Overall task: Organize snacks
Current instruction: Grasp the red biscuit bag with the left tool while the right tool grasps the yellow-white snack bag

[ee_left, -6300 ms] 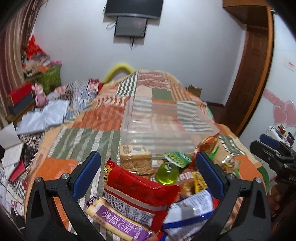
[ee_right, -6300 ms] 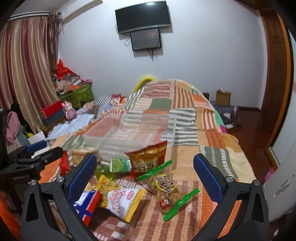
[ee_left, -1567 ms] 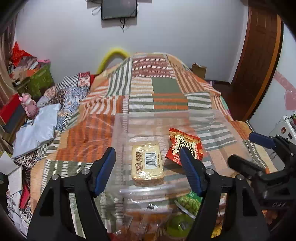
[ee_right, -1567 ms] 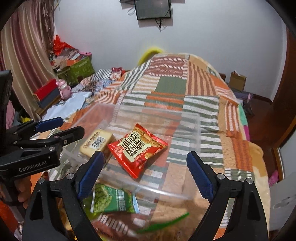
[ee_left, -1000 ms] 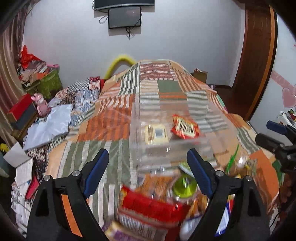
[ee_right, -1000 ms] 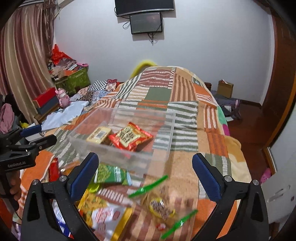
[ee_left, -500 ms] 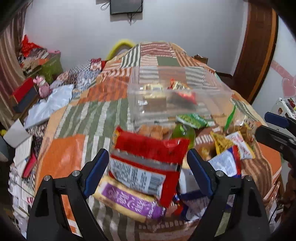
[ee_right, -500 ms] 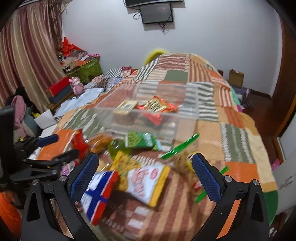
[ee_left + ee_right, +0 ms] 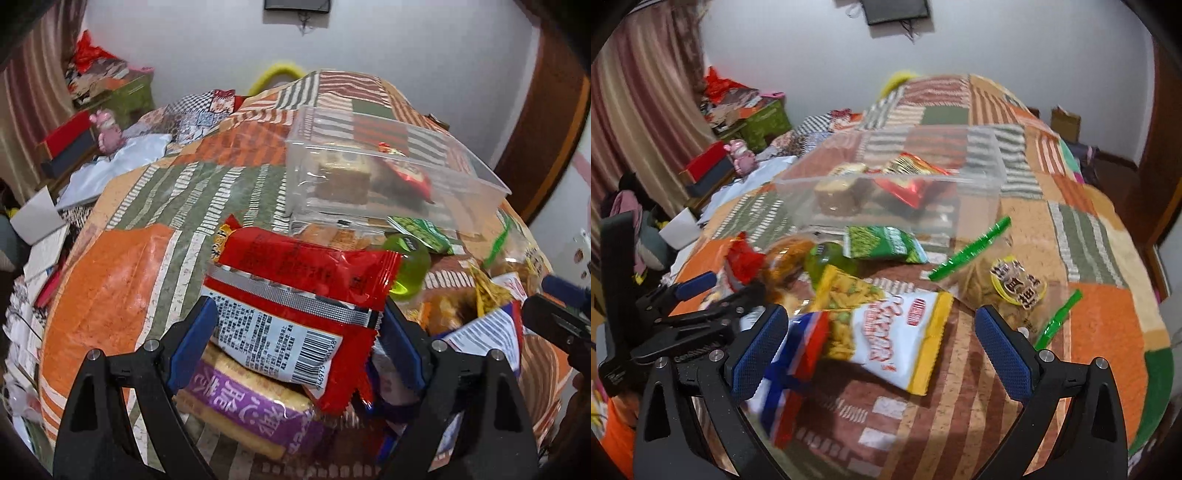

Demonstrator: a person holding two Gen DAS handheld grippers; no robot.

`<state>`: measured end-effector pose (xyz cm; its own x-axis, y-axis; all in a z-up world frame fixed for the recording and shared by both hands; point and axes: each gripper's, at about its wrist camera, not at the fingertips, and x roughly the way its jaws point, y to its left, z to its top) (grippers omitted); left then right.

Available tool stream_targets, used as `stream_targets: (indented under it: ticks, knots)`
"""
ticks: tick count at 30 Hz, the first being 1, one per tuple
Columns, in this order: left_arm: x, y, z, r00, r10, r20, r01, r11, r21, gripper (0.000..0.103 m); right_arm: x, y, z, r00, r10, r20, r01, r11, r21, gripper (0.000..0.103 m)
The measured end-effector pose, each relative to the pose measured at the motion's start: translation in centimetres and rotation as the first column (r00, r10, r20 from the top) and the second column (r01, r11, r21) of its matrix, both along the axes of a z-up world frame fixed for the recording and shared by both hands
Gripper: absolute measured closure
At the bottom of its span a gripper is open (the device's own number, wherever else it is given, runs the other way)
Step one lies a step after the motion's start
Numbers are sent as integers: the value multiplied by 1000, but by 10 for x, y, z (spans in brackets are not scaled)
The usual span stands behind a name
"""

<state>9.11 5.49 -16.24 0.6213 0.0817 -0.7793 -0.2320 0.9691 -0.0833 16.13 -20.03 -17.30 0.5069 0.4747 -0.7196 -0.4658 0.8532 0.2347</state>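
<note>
Red snack pack (image 9: 295,295) between wide left tongs (image 9: 295,347), contact unclear | right tongs (image 9: 879,347) wide, empty

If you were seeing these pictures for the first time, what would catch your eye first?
Probably the large red foil snack packet with a white barcode panel, framed between the open left gripper and lying on a purple-wrapped biscuit pack. Behind the pile, a clear plastic bin on the patchwork quilt holds two snacks.
</note>
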Motion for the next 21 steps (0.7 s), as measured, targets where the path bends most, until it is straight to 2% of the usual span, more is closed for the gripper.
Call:
stream_targets:
  ticks: [2,6,13,15,19,21]
  knots:
    - [2,4,-2,1000,14,2,-14,1000,-16,16,6,-3,-5,999,-17,-29,17,1000,12,2]
    - [4,6,-6,1000,18,13,-18,1000,-2,18,13,-3,-12,997,-23,-72,26,999,36,2]
    - [4,8,-6,999,9,33,-10,1000,24,30,21,1,-27,990,-5,-144,16,997,74,3]
    - [3,9,-5,999,-3,36,2,1000,30,32,22,0,-29,987,1,-161,14,996,88,14]
    - [1,8,-1,998,-39,50,36,998,56,48,24,-5,-32,981,21,-193,10,988,155,28]
    - [1,9,1,998,-51,49,48,997,59,52,22,-6,-30,982,28,-187,3,987,163,38]
